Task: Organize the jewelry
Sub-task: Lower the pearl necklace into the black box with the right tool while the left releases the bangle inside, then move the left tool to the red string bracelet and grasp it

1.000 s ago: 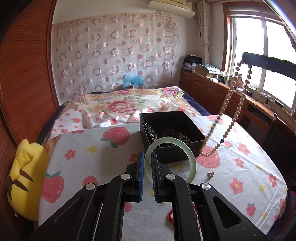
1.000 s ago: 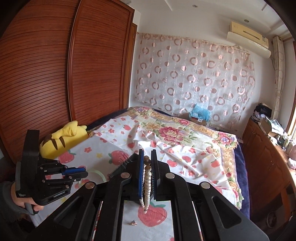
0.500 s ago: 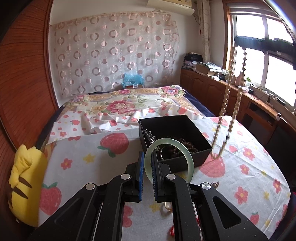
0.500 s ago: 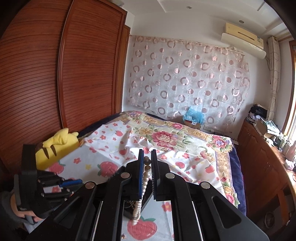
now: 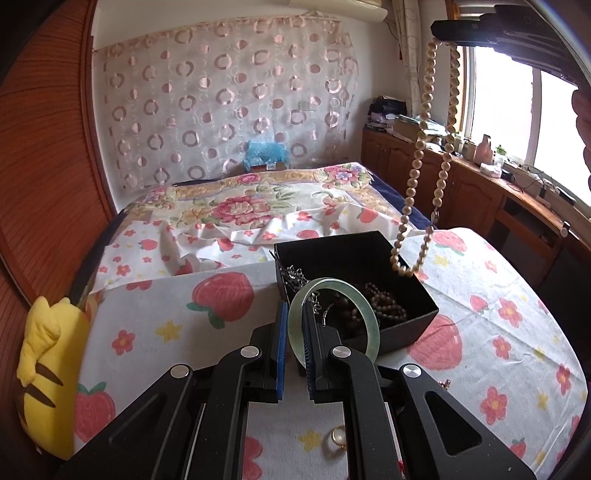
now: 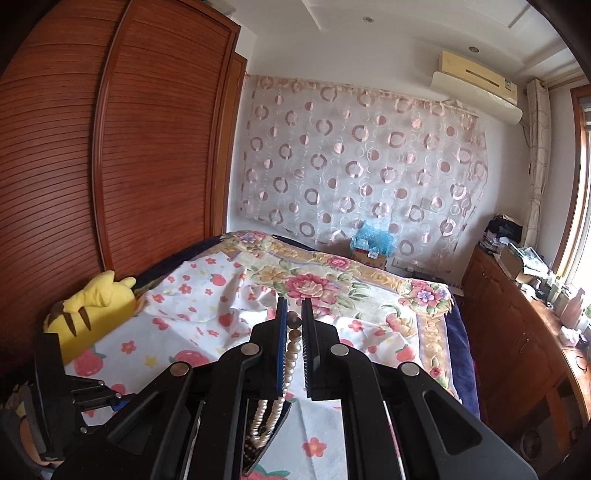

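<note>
Hanging pearl necklace [image 5: 419, 155] loops over black box [image 5: 424, 295] far rim

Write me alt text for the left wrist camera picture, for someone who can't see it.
The left gripper pinches a pale green jade bangle just in front of an open black jewelry box on a strawberry-print bedsheet. A cream bead necklace hangs from the right gripper over the box's far corner. A gold ring lies on the sheet.

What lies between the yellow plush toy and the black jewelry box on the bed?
Only bare strawberry-print sheet lies between the yellow plush toy and the black jewelry box, as the left wrist view shows.
</note>
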Action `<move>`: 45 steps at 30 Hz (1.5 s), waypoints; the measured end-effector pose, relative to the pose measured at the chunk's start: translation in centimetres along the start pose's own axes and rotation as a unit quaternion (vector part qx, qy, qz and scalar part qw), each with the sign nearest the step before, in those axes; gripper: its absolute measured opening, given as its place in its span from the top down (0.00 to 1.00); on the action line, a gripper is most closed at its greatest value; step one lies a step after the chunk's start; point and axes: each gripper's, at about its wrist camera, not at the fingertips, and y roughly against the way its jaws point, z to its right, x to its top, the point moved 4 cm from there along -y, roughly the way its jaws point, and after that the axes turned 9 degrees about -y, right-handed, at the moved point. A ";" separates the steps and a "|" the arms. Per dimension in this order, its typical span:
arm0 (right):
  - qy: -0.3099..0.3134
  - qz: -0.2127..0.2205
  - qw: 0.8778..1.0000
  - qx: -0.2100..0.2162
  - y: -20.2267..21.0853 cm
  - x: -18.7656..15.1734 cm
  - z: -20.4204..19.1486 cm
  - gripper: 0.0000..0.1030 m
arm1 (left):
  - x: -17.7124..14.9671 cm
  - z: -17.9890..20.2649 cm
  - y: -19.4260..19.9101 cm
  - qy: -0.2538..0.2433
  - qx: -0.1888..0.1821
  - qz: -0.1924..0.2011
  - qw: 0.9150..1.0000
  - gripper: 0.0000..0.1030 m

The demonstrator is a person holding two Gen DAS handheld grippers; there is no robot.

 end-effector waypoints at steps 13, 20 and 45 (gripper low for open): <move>-0.021 -0.087 0.996 0.017 -6.2 -6.8 -0.3 0.92 | 1.5 0.0 -2.0 -0.003 0.000 -0.006 1.000 0.93; -0.040 -0.118 0.992 0.033 -7.6 -9.9 -0.5 0.91 | 1.8 0.3 -2.9 -0.009 0.001 -0.010 1.000 0.93; -0.048 -0.126 0.989 0.059 -3.5 -16.3 -0.1 0.91 | 1.5 1.0 -2.6 -0.025 -0.010 -0.011 1.000 0.92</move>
